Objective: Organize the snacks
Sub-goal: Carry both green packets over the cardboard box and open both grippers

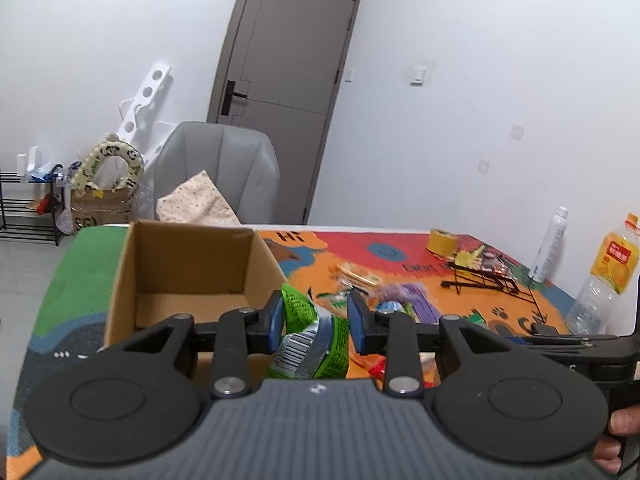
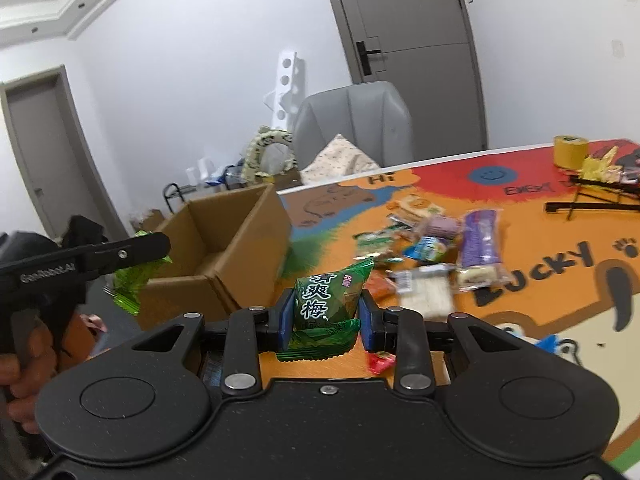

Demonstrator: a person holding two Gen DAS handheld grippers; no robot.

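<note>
left gripper point(image 1: 316, 318): we're gripping a green packet point(image 1: 310, 338), beside the box point(image 1: 188, 276)
right gripper point(image 2: 325, 314): we're clamped on a plum pack point(image 2: 328, 300)
mat point(image 2: 540, 232): loose snacks point(image 2: 432, 248)

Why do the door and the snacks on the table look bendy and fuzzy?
Left wrist view: the round lens bends the door into a lean, and the snack pile is smeared by motion. Right wrist view: the pile is blurry too, but the green packet in the tongs stays sharp.
</note>
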